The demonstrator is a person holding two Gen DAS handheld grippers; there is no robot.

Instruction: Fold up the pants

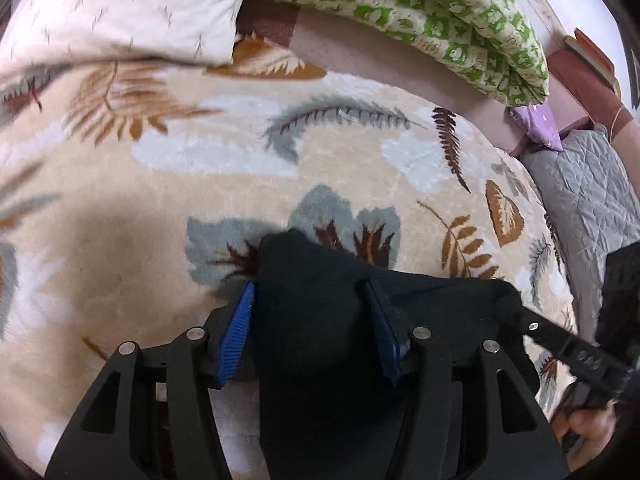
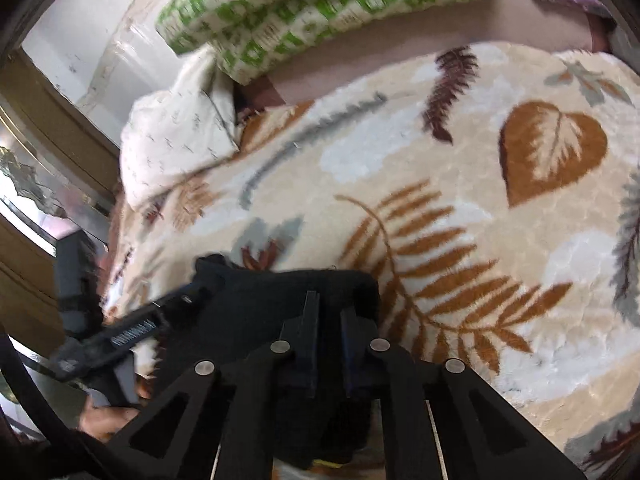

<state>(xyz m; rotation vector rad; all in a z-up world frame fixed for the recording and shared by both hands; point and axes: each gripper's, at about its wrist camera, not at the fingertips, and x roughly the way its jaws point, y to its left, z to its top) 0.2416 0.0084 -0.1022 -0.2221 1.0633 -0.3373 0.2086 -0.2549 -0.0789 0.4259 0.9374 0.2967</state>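
Pillow: white, sprigged pillow [image 1: 120,8] at far left of the left wrist view, lying on the leaf-print blanket [image 1: 160,200].
Left gripper: left gripper [image 1: 310,322] has its blue pads [image 1: 236,332] spread wide, with a thick bunch of black cloth between them; whether the pads actually bear on the cloth is hard to say, since they sit at the bundle's flanks and the black swallows the edges.
Pants: black pants [image 1: 320,300] hang in front of both grippers, just above the blanket, stretched from the left gripper across to the right one.
Long axis: the held edge runs side to side between the two grippers, across the line of the fingers, so the coming fold probably turns on carrying that edge forward and laying it down evenly.
Right gripper: right gripper [image 2: 329,312] has its fingers drawn nearly together, pinching a fold of the pants [image 2: 280,292] at the other end of the edge.
Nearer hand: neither clearly; each holds its own end.
Quilt: green-and-cream quilt [image 2: 320,4] lies at the far side of the bed.
Hidden: the legs and waistband hang below the frame, so how many folds are done cannot be told.
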